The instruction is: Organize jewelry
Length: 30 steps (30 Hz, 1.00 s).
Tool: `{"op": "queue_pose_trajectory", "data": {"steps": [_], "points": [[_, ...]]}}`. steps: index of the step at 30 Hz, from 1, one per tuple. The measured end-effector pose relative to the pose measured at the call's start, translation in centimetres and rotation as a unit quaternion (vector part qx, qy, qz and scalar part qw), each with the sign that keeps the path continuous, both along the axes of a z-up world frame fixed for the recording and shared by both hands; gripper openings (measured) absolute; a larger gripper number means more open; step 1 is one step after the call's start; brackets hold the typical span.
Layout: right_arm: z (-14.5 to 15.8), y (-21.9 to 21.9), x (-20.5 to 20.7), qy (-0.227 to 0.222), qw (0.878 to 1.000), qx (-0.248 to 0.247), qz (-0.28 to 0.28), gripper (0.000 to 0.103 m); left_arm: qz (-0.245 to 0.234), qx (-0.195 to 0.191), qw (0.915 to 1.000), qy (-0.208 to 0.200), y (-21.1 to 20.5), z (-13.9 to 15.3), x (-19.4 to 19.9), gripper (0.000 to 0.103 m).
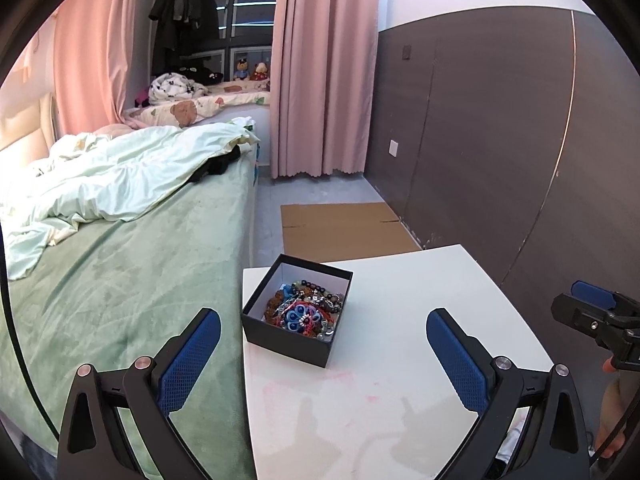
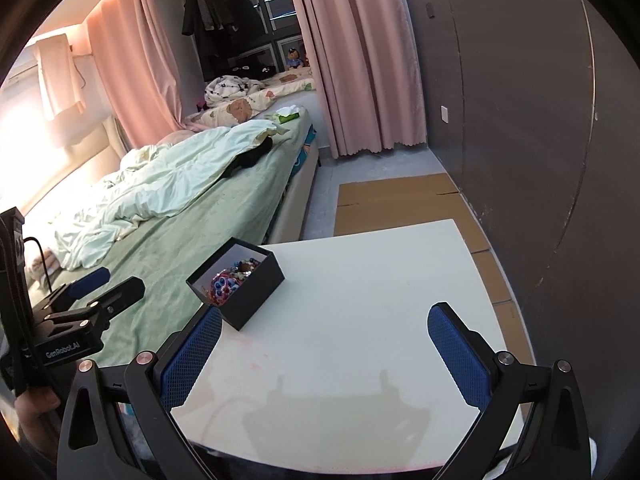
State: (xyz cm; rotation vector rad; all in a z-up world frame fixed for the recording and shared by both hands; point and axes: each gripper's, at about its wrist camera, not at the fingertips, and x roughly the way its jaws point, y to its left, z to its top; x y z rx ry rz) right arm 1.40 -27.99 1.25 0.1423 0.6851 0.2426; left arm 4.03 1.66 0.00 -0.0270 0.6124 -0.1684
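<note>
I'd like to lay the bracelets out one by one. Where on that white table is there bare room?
The white table is bare right of the black box, out to its far and right edges, and in front, toward both open grippers, left and right. The crowded spot is the box, at the table's left edge by the bed, heaped with jewelry.

— How was the light?
— Dim and cool over most of the room. The right wrist view had a warm glare blown out at its left edge, along the pink curtain.
— Shadows?
— Soft gripper shadows lay on the white table near its front edge, in both views.
— Sharpness?
— Fairly sharp centrally. The fisheye bent the dark wall panel into curves, and black vignette filled all the corners.
</note>
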Motion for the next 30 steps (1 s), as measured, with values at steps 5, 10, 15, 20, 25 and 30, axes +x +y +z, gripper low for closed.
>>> {"op": "queue_pose_trajectory", "data": {"steps": [5,10,15,20,25,30], "points": [[-0.05,-0.15,-0.01,-0.002,1.000,0.004,-0.002,0.103,0.001,-0.001,1.0000,-0.003,0.07,0.13,-0.10,0.103],[-0.01,-0.06,-0.19,-0.006,1.000,0.011,-0.003,0.103,0.001,-0.001,1.0000,-0.004,0.06,0.24,-0.09,0.103],[-0.07,-0.06,-0.26,-0.006,1.000,0.012,-0.004,0.103,0.003,-0.003,1.0000,-0.005,0.03,0.28,-0.21,0.103],[-0.16,0.27,-0.43,-0.009,1.000,0.008,-0.001,0.103,0.003,-0.002,1.0000,-0.005,-0.03,0.30,-0.31,0.103],[-0.09,0.30,-0.48,-0.008,1.000,0.010,-0.003,0.103,0.003,-0.003,1.0000,-0.007,-0.05,0.32,-0.35,0.103],[-0.19,0.36,-0.42,-0.008,1.000,0.009,-0.004,0.103,0.002,0.000,1.0000,-0.009,-0.13,0.39,-0.51,0.103]]}}
